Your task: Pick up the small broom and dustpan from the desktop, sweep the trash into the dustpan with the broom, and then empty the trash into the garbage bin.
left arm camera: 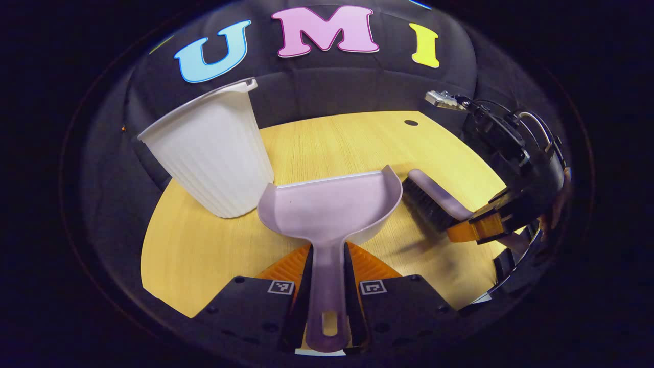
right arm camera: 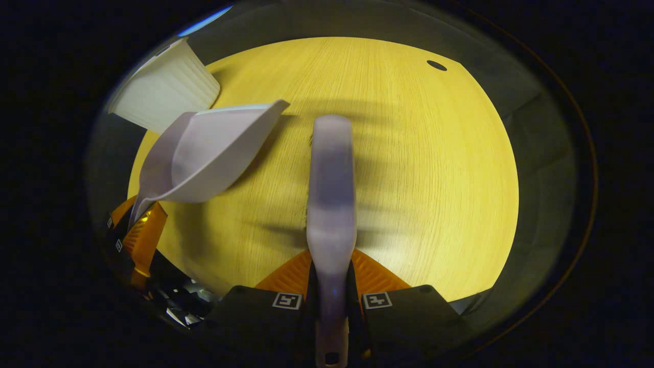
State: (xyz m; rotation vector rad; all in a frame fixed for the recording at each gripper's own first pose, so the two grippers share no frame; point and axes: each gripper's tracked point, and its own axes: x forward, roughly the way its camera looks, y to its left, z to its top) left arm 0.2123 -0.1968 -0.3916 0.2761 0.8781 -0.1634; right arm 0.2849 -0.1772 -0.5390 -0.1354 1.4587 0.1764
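left gripper [left arm camera: 327, 266] is clamping the dustpan [left arm camera: 332, 204] handle between both fingers, pan mouth facing away, held over the desktop [left arm camera: 347, 143]. the garbage bin [left arm camera: 212, 153] is standing just left of the pan, its base near the desk's left edge. right gripper [right arm camera: 331, 276] is pinching the broom [right arm camera: 331, 204] handle, with the bristles [left arm camera: 426, 204] pointing down just right of the pan's rim. the far right desktop is lying open up to a small dark hole [right arm camera: 436, 65] near the back edge.

I see the desktop [right arm camera: 419, 168] brightly lit, edges dim and fisheye-bent; the broom [right arm camera: 331, 194] ahead of my right fingers blurs, casting soft shadows.
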